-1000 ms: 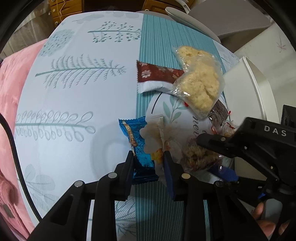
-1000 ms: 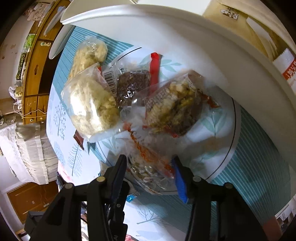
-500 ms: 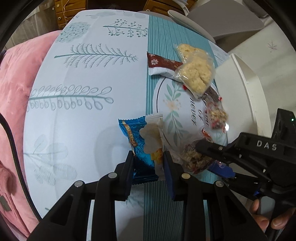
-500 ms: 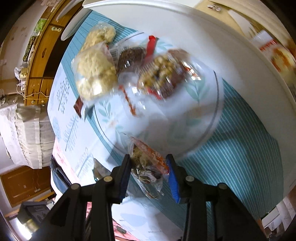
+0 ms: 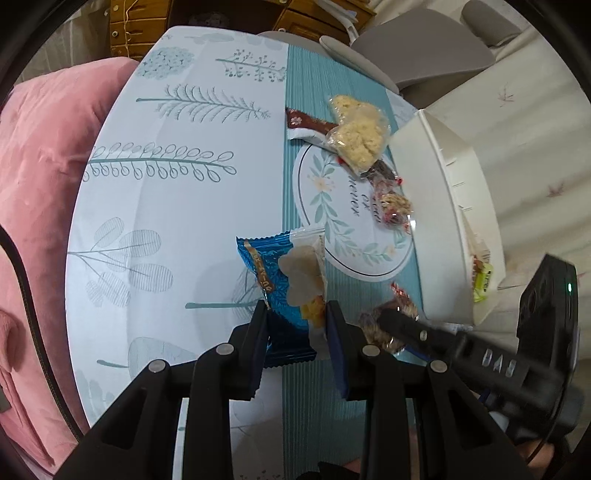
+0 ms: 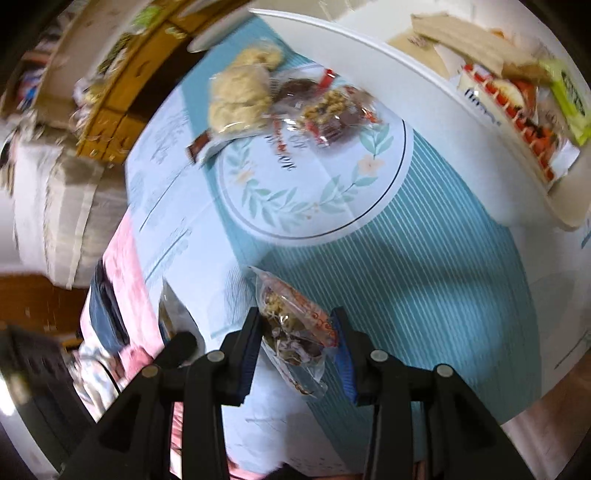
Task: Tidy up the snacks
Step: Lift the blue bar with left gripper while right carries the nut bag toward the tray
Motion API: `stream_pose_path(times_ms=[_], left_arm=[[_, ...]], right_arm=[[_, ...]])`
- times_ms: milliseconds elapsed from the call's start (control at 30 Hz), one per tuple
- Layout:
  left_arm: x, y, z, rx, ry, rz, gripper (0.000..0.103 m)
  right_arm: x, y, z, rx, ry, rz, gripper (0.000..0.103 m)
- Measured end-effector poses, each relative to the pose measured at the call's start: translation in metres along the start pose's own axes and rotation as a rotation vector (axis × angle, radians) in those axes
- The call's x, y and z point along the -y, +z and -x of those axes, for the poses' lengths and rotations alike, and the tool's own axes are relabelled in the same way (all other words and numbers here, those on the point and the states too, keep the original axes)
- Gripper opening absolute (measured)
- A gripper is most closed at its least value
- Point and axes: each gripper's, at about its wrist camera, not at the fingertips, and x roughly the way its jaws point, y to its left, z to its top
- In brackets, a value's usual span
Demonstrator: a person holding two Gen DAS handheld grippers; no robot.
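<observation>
Snacks sit off the round leaf-printed placemat (image 5: 325, 206): the left gripper (image 5: 297, 317), nearly closed, pinches a blue foil packet (image 5: 275, 291) and a clear bag of pale crackers (image 5: 304, 278) just beside its near edge. The right gripper (image 6: 295, 332) clamps a clear nut-mix bag (image 6: 295, 328) there too. Pale puffed-rice bags (image 5: 360, 134) lie at its far edge, beside the white plastic bin (image 5: 439, 206).

A table (image 5: 177, 206) under a pale cloth printed with leaves and a teal striped band lay below the grippers. Pink bedding (image 5: 44, 177) lay to the left of it. Ahead stood wooden drawers (image 5: 125, 22) and a grey chair back (image 5: 424, 48); a cream curtain (image 5: 535, 155) hung to the right.
</observation>
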Motion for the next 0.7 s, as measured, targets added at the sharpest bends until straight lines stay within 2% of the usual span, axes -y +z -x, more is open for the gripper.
stream_pose_path(times_ms=[167, 333, 500, 700], left_arm=[[0.010, -0.004, 0.011, 0.033, -0.008, -0.033, 0.029], [0.029, -0.010, 0.020, 0.055, -0.013, -0.048, 0.029], [0.061, -0.016, 0.026, 0.088, -0.008, -0.058, 0.029], [0.105, -0.014, 0.027, 0.111, -0.025, -0.069, 0.029]], right_arm=[[0.003, -0.014, 0.026, 0.072, 0.003, 0.160, 0.038], [0.020, -0.011, 0.054, 0.148, 0.026, 0.215, 0.038], [0.040, -0.004, 0.087, 0.236, 0.040, 0.302, 0.038], [0.058, 0.001, 0.117, 0.301, 0.062, 0.411, 0.038]])
